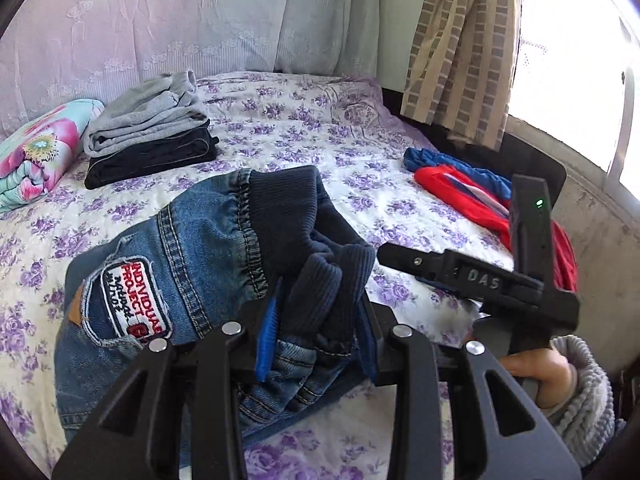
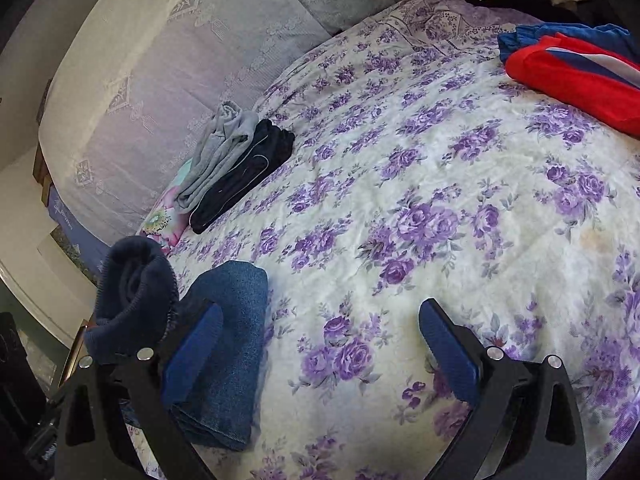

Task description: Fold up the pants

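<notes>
Left wrist view: left tongs (image 1: 316, 344) clamped on jeans (image 1: 192, 256), right tongs (image 2: 320, 356) wide, empty.

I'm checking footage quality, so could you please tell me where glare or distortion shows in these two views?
Left wrist view: the bright window at upper right is blown out white; right wrist view: even light, yet the fisheye bends the purple-flowered white bedspread into a dome.

**Cloth all round, hard matt black on my tools**

I see pants (image 1: 192, 248) of rough blue denim with a ribbed knit waistband (image 1: 288, 216) and an embroidered patch (image 1: 128, 304). My left gripper (image 1: 316, 344) is matt black plastic with shiny metal pins and blue rubbery pads (image 1: 267, 340). The bedsheet (image 2: 440, 200) is soft, crinkled printed cotton. Far left, the folded stack (image 1: 148, 136) looks like fleecy jersey.
</notes>
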